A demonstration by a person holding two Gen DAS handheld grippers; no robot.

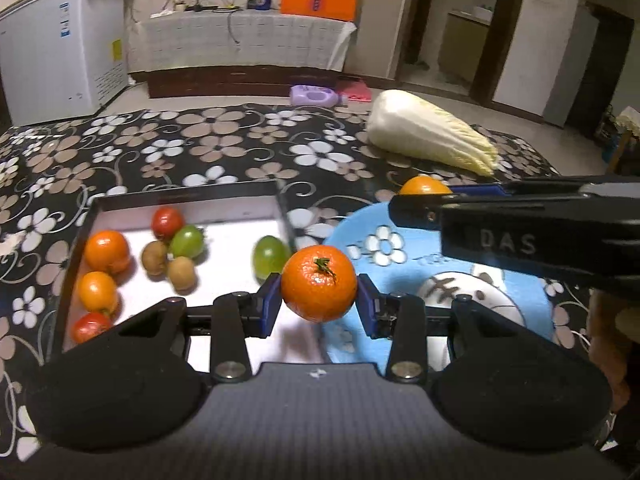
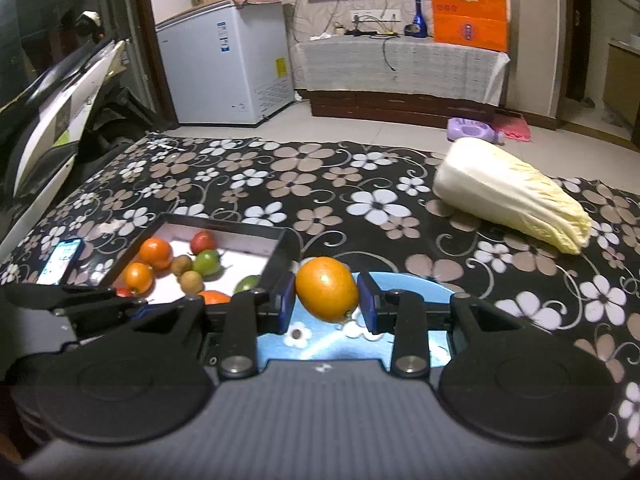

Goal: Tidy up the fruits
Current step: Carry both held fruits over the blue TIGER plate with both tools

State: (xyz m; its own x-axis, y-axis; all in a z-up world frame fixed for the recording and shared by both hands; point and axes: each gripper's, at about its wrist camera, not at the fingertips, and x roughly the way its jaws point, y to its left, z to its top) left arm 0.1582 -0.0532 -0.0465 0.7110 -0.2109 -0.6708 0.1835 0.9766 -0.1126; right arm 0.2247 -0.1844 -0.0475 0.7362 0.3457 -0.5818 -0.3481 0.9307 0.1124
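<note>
My left gripper is shut on an orange mandarin with a green stem, held between the black tray and the blue plate. My right gripper is shut on an orange fruit, held above the blue plate; it also shows in the left wrist view. The tray holds several fruits: orange ones, red tomatoes, green ones and kiwis.
A napa cabbage lies on the floral tablecloth at the back right. A phone lies left of the tray. A white freezer, a low cabinet and an orange bag stand beyond the table.
</note>
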